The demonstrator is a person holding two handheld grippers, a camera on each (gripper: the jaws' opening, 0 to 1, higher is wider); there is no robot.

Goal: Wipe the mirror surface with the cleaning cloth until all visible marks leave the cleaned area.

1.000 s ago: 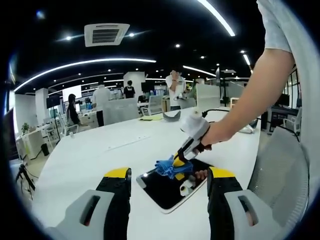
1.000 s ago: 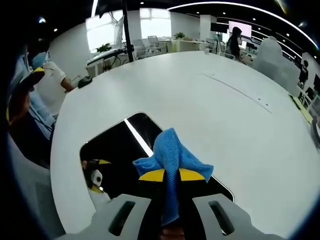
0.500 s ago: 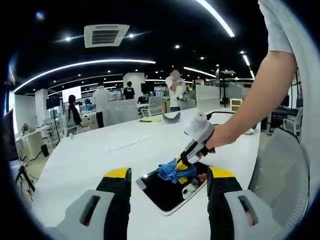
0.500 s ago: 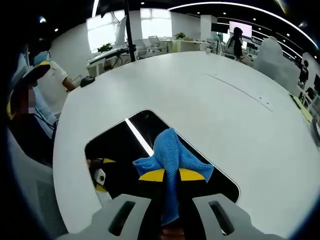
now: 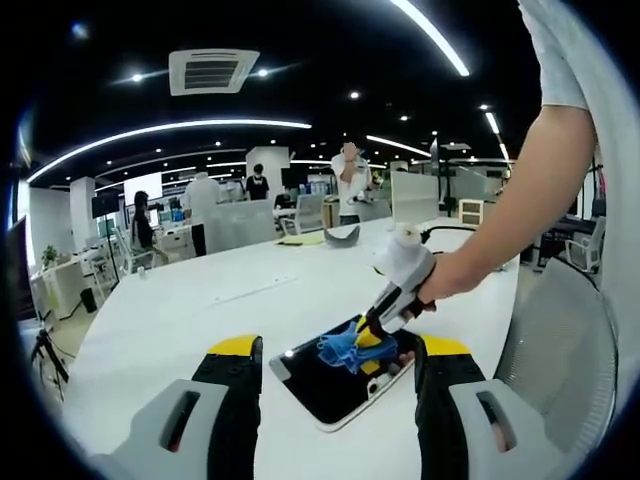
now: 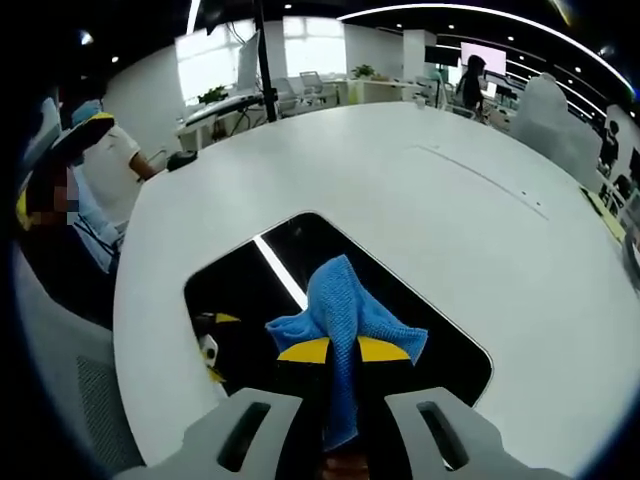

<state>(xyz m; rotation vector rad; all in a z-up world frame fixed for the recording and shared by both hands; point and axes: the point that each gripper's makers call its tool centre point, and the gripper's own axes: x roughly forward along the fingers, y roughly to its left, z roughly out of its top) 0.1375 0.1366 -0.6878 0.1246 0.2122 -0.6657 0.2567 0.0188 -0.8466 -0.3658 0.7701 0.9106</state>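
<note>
A dark rounded-rectangle mirror (image 5: pixel 320 385) (image 6: pixel 250 285) lies flat on the white table (image 5: pixel 170 320). My right gripper (image 6: pixel 343 349) is shut on a blue cleaning cloth (image 6: pixel 340 305), and the cloth rests on the mirror's surface. In the left gripper view the right gripper (image 5: pixel 368 335) comes in from the right, held by a person's hand, pressing the blue cloth (image 5: pixel 342 350) onto the mirror's right part. My left gripper (image 5: pixel 340 350) hangs above the near edge of the mirror, jaws wide apart and holding nothing.
The white table (image 6: pixel 480 200) spreads wide around the mirror. A grey mesh chair (image 5: pixel 560 340) stands at the right. Several people stand by desks (image 5: pixel 240 220) in the office beyond. A person's arm (image 5: pixel 510 200) crosses the right side.
The right gripper with the cloth has slid across the mirror, further onto its surface. The left gripper has stayed where it was, open.
</note>
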